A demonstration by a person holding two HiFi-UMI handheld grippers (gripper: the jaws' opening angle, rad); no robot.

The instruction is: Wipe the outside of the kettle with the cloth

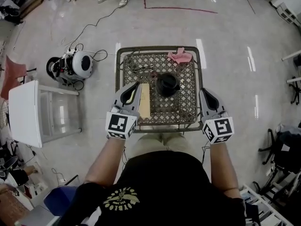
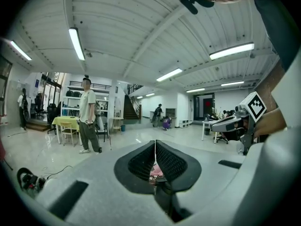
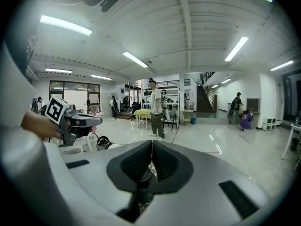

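Presently both pairs of jaws are seen pressed together with nothing between them, the left gripper (image 1: 135, 85) over the near edge of the bench (image 1: 118, 74) and the right gripper (image 1: 204, 91) by its near right corner. The cloth (image 1: 180, 56) is bunched at the far edge toward the far right corner, beyond the kettle (image 1: 167, 84) at mid-bench, and is judged nearer the right gripper.

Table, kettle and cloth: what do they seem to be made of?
Table: open brown lattice, likely woven rattan or wicker, in a dark thin frame, perhaps metal. Kettle: black, faint sheen; metal or plastic, can't tell. Cloth: pink, crumpled folds, soft fabric.
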